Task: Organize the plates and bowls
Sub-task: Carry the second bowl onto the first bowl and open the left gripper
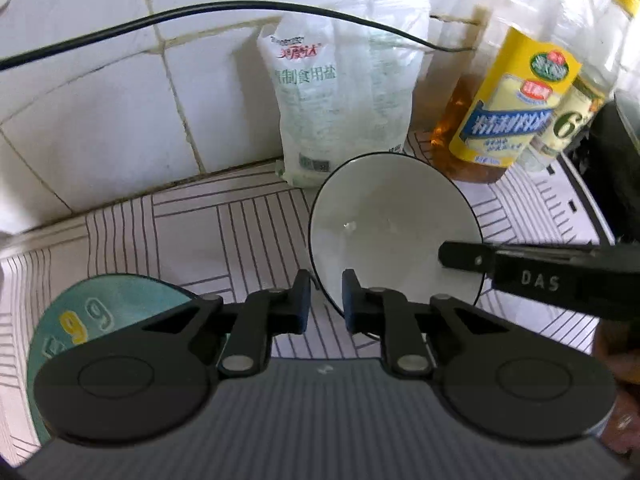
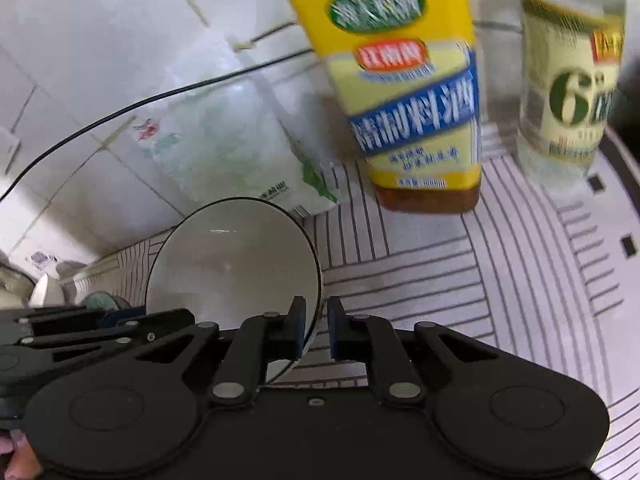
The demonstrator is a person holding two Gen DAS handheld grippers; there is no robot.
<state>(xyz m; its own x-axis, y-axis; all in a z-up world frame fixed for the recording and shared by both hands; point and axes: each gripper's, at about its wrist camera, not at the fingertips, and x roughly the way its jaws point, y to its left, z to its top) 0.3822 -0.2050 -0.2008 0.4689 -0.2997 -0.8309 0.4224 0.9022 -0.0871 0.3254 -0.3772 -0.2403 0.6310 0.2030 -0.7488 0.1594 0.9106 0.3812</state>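
White bowl [image 1: 384,224] with a thin dark rim sits on the striped counter mat [image 1: 192,236], just in front of the white salt bag [image 1: 340,96] that leans on the tiled wall [image 1: 100,92]. You grip this bowl from 2 sides. Your left gripper [image 1: 326,300] has its fingers pinched on the near-left part of the rim, 1 pad outside the bowl and 1 inside. Your right gripper [image 2: 316,328] reaches in from the opposite side and is clamped on the rim the same way, with the dark edge passing between its 2 blue-faced pads [image 2: 298,330].

In the left wrist view the right gripper's finger lies across the bowl's right edge. In the right wrist view the left gripper shows as black linkage at the left edge, beside the bowl.

Behind the bowl stand a yellow-labelled bottle [image 2: 412,96] of amber liquid and, to its right, a clear bottle [image 2: 568,92] with a pale label bearing a large 6. A black cable [image 1: 200,16] hangs across the tiles above the salt bag. To your left a teal plate [image 1: 100,320] with printed digits lies on the mat, partly hidden under the left gripper's body.
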